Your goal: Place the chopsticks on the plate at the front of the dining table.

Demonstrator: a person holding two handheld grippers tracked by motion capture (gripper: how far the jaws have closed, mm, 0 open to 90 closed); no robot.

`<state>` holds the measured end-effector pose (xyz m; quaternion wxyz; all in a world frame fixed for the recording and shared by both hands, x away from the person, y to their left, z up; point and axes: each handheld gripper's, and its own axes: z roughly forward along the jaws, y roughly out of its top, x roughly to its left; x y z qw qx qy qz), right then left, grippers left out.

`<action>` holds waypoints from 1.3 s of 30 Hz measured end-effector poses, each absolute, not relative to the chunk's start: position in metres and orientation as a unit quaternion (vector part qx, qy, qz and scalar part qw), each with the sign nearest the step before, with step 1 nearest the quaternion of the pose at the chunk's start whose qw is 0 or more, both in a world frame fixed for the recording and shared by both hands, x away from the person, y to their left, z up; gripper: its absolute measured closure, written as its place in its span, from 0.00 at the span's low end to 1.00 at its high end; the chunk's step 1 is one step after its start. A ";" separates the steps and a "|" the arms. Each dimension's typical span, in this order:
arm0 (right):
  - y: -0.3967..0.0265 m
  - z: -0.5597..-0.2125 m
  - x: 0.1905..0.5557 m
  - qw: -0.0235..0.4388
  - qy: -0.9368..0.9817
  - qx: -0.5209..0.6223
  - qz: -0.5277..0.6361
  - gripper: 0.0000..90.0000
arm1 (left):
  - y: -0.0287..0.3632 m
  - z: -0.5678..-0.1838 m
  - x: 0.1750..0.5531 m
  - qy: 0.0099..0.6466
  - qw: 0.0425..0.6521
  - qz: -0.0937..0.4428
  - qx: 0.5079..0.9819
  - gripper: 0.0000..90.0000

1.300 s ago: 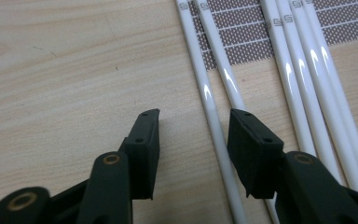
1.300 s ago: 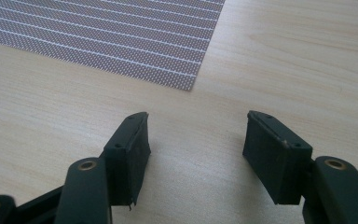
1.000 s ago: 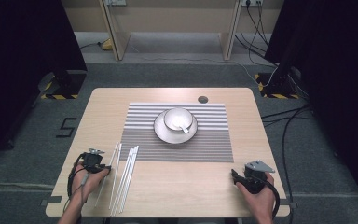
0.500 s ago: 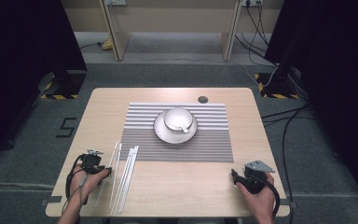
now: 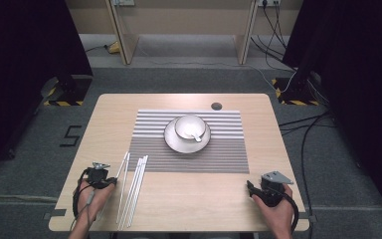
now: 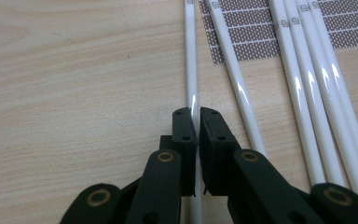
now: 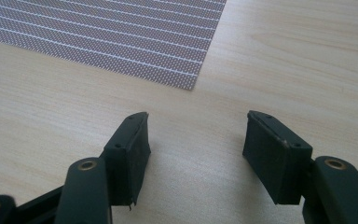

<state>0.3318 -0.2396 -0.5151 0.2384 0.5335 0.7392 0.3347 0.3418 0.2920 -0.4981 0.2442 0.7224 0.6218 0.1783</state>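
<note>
Wooden surface: left gripper just clamped onto the leftmost white chopstick; right gripper spread wide over bare wood.

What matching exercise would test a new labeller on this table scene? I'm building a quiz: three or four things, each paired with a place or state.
Things:
1. left hand-held gripper
2. right hand-held gripper
3. cup
4. placemat

Places or states:
A. on the saucer
B. jaws apart over bare table
C. striped, under the saucer
D. jaws just closed, pinching the leftmost white stick

Pairs: 1-D, 2-B, 3-A, 4-C
</note>
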 end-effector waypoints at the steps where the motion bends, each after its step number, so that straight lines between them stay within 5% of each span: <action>1: -0.240 -0.515 0.332 0.238 0.739 0.533 0.335 0.45 | 0.293 -0.498 0.342 0.624 0.247 0.174 0.720 0.94; 25: -0.240 -0.515 0.332 0.239 0.739 0.534 0.335 0.45 | 0.299 -0.495 0.347 0.628 0.240 0.153 0.724 0.94; 39: -0.240 -0.515 0.332 0.239 0.739 0.534 0.334 0.45 | 0.296 -0.492 0.367 0.623 0.223 0.145 0.736 0.85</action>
